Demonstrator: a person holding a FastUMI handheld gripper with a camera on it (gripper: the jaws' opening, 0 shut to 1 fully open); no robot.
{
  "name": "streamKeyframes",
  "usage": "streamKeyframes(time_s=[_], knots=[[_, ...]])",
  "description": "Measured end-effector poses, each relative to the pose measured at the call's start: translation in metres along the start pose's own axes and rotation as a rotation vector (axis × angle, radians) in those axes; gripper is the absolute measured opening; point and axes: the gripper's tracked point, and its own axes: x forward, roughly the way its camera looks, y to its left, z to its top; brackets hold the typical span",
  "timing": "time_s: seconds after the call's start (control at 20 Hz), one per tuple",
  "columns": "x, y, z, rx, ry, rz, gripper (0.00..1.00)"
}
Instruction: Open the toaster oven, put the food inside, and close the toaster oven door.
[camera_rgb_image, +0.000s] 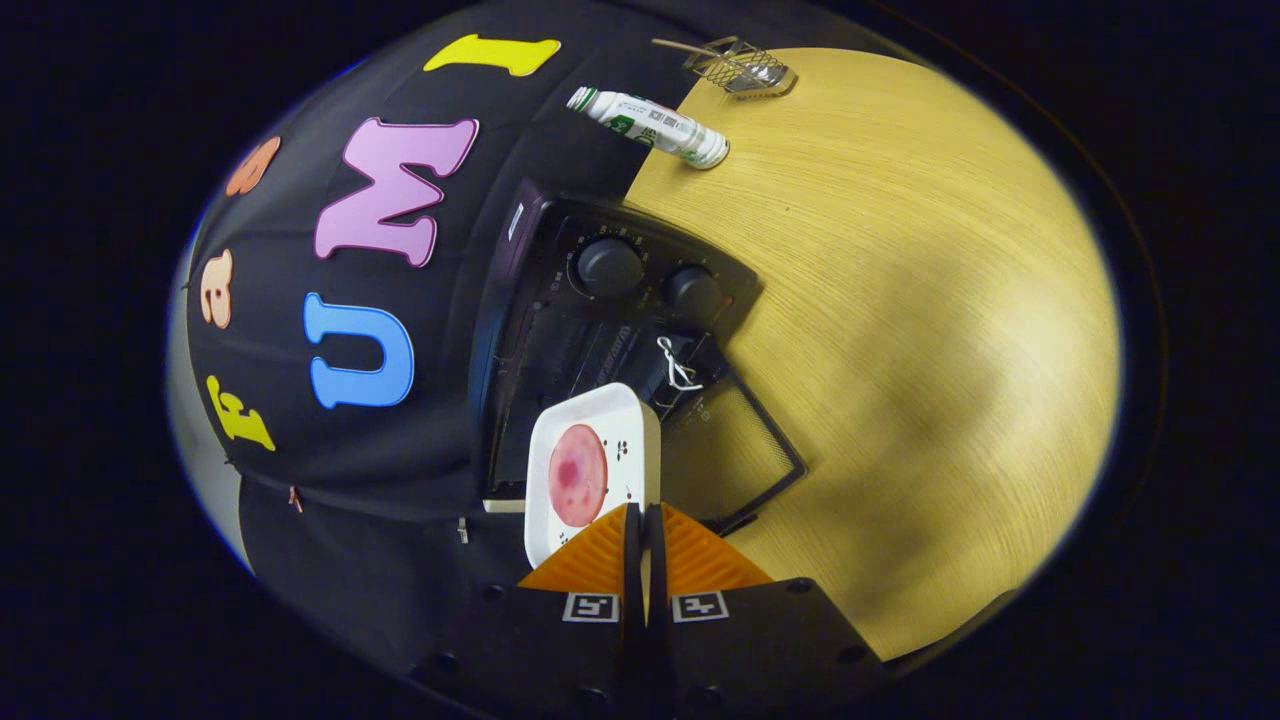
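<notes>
My gripper (645, 520) is shut on the rim of a white square plate (627, 420), which carries a round pink slice of food (577, 475). The view is rolled sideways. Just beyond the plate stands a black toaster oven (610, 300) with two round knobs (608, 266) and its glass door (735, 445) folded down flat onto the wooden table (900, 300). The oven's dark cavity shows wire rack bars behind the plate. A white cord loop (676, 365) hangs at the door's handle. The plate is held in the air in front of the oven opening.
A white and green bottle (650, 125) lies on its side beyond the oven. A small wire mesh basket (740, 68) sits at the far table edge. Black booth cloth closes the side behind the oven.
</notes>
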Motion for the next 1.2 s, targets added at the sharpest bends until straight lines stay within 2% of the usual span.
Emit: streamKeyframes(time_s=[0.25, 0.55, 0.8, 0.95, 1.0, 1.05, 1.1, 1.15, 1.2], knots=[[0.054, 0.011, 0.006, 0.080, -0.074, 0.000, 0.05], [0.098, 0.025, 0.017, 0.092, -0.187, 0.017, 0.05], [0.119, 0.030, 0.037, 0.127, -0.275, -0.008, 0.05], [0.127, 0.032, 0.044, 0.077, -0.323, -0.044, 0.05], [0.125, 0.038, 0.044, 0.064, -0.336, -0.032, 0.05], [0.124, 0.047, 0.046, 0.066, -0.348, 0.000, 0.06], [0.121, 0.054, 0.046, 0.074, -0.350, 0.031, 0.11], [0.123, 0.056, 0.042, 0.080, -0.333, 0.044, 0.13], [0.123, 0.055, 0.035, 0.090, -0.309, 0.042, 0.19]])
